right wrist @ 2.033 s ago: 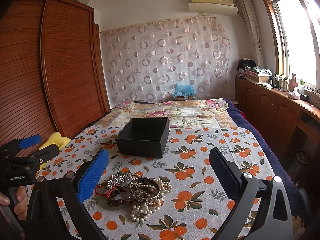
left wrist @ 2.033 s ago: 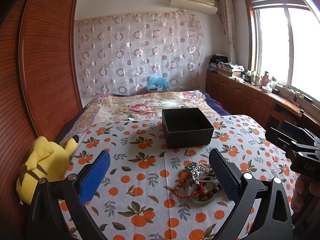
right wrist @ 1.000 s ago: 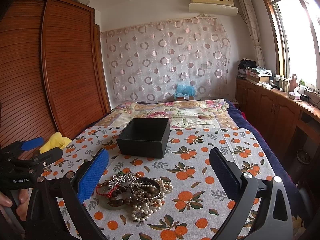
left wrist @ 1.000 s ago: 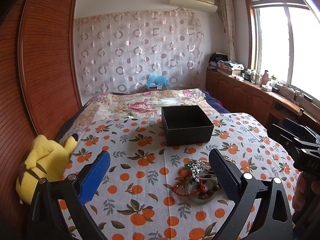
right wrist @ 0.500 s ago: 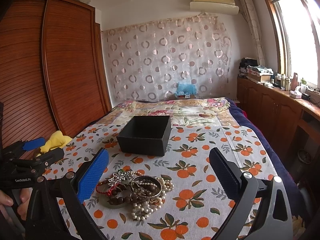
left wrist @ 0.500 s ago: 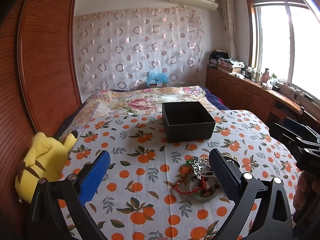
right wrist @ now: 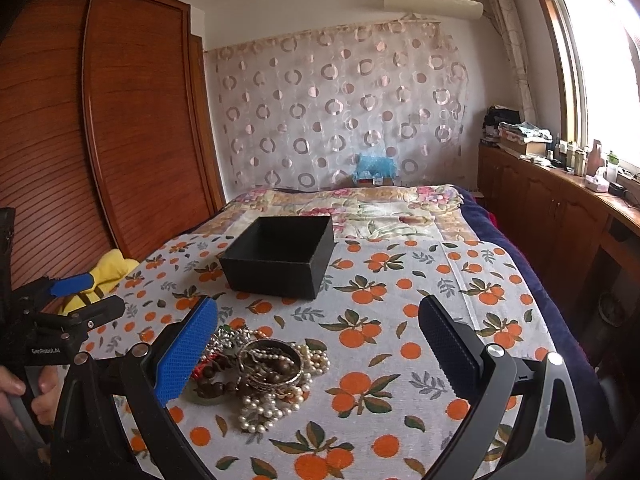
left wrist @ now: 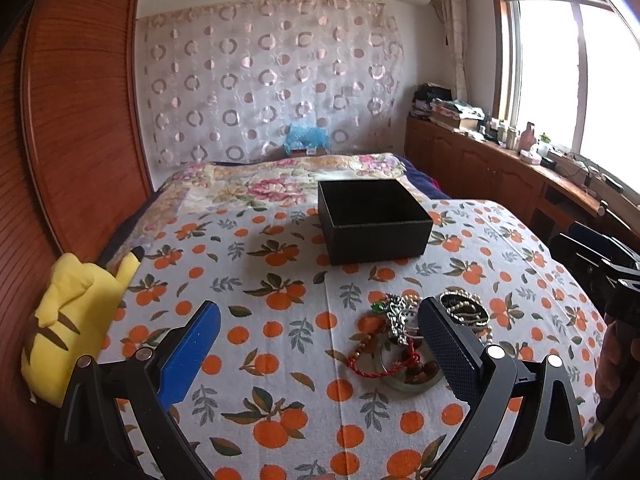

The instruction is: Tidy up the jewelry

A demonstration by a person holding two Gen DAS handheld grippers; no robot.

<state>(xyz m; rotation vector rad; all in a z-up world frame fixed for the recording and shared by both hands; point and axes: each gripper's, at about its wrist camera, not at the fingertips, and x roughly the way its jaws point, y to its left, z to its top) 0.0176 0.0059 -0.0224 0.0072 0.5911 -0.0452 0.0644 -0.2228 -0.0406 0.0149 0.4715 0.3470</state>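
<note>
Your left tool (left wrist: 320, 344) and right tool (right wrist: 318, 340) both hang with fingers spread wide, gripping nothing. The jewelry pile (right wrist: 260, 368) lies on the orange-print cloth (right wrist: 400, 320), the black box (right wrist: 280, 260) at 12 o'clock beyond it.

A bed with an orange-print cloth (right wrist: 440, 320) holds a black box (right wrist: 280, 256). A jewelry pile (right wrist: 260, 368) lies near the box.
</note>
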